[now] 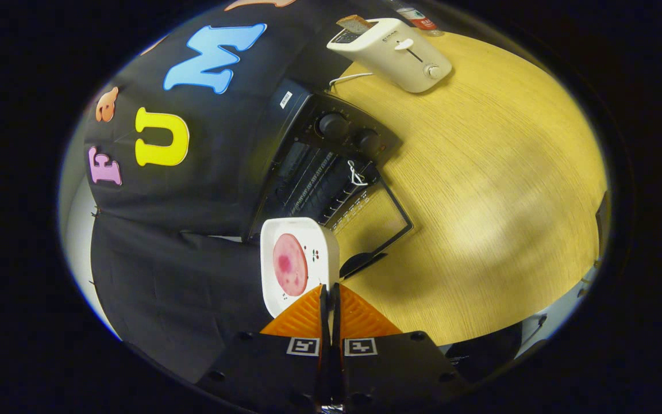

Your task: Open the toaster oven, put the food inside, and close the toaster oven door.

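Observation:
My gripper (329,288) is shut on the near rim of a white square plate (324,244), both fingers pinching its edge. On the plate lies a round pink slice of food (289,264). The plate hangs in the air just ahead of the fingers, tilted with the rolled view. Beyond it stands the black toaster oven (331,144) on the wooden table (480,201). Its glass door (380,221) is folded down open, and the wire rack (319,181) inside shows. The plate's far edge is close to the oven's mouth, in front of the open door.
A white pop-up toaster (400,54) with a slice of bread (355,23) in its slot stands beyond the oven, its cord (349,77) trailing behind. A bottle (420,17) stands behind the toaster. The black cloth wall (193,172) hangs behind the oven.

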`<action>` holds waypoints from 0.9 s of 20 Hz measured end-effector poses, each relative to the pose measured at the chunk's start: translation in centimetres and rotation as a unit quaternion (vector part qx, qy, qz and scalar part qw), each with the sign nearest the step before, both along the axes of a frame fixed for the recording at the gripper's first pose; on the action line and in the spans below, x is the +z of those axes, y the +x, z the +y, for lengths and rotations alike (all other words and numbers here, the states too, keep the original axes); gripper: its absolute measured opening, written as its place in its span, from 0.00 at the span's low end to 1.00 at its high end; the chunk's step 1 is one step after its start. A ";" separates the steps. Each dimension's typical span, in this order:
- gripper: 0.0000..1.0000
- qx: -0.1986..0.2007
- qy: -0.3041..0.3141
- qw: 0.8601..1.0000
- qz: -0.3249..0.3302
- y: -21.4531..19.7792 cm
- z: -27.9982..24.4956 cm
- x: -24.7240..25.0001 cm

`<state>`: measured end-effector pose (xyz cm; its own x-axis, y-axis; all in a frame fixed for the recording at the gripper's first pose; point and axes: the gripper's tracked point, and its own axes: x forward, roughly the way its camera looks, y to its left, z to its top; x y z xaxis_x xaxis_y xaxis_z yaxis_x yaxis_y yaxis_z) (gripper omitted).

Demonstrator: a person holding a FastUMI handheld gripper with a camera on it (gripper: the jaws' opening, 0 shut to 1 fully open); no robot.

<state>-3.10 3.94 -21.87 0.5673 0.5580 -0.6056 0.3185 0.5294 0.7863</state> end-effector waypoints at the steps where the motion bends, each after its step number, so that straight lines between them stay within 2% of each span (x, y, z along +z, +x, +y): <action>1: 0.02 -0.006 0.001 1.000 0.002 0.7 0.2 -0.4; 6: 0.02 -0.043 0.004 0.999 0.014 3.9 1.2 -2.9; 12: 0.02 -0.104 0.047 0.993 0.014 8.4 3.3 -4.5; 18: 0.02 -0.136 0.058 0.989 0.023 11.4 6.3 -6.3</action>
<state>8.31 10.19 -28.16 0.6799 0.4548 -0.5752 0.4735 0.3266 0.8180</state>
